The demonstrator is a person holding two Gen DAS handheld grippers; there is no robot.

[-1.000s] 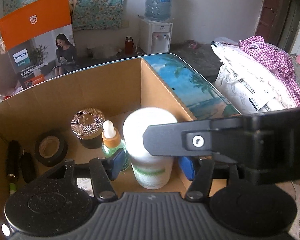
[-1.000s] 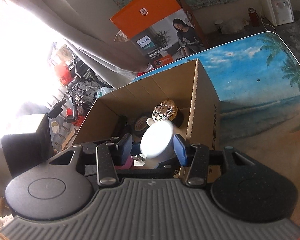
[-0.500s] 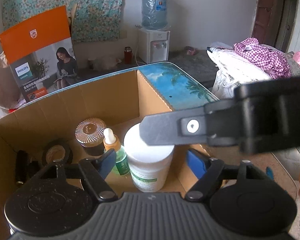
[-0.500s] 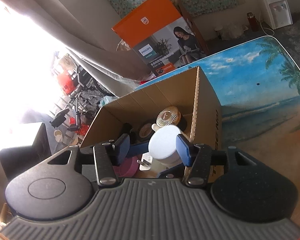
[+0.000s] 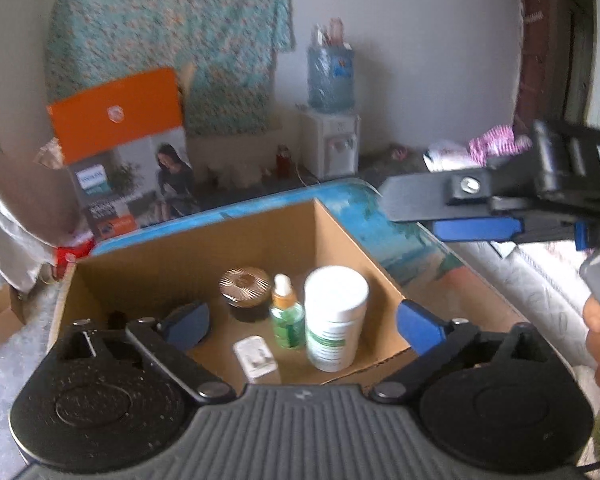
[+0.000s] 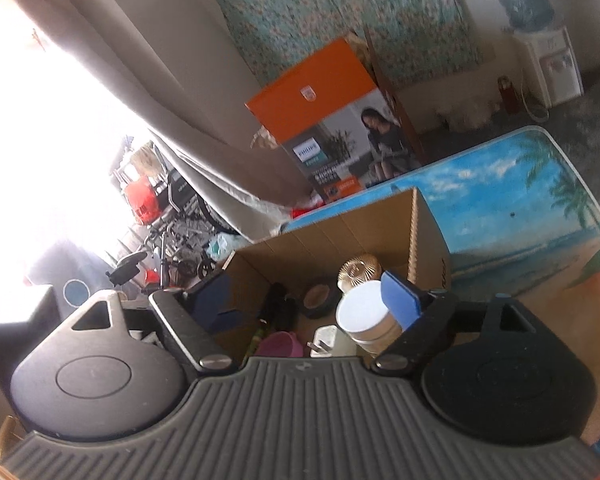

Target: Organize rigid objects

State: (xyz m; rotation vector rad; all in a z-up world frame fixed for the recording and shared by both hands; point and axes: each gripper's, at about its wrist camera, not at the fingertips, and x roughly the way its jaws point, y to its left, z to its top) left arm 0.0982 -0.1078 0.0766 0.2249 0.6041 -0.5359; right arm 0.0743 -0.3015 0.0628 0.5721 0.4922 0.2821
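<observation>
Hovering over the cardboard box (image 5: 342, 236), both the left gripper (image 5: 304, 324) and right gripper (image 6: 306, 300) jaws are opening wide, white bottle (image 5: 335, 316) standing untouched between them.

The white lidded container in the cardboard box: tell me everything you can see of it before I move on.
The white container is a squat plastic-looking cylinder with a flat white lid and a white label printed in green. It stands upright on the floor of the cardboard box, near the right wall, close beside the green dropper bottle; contact is unclear. Neither tool grips it: the left tool is opening, pads clear of it, and the right tool is above.
</observation>
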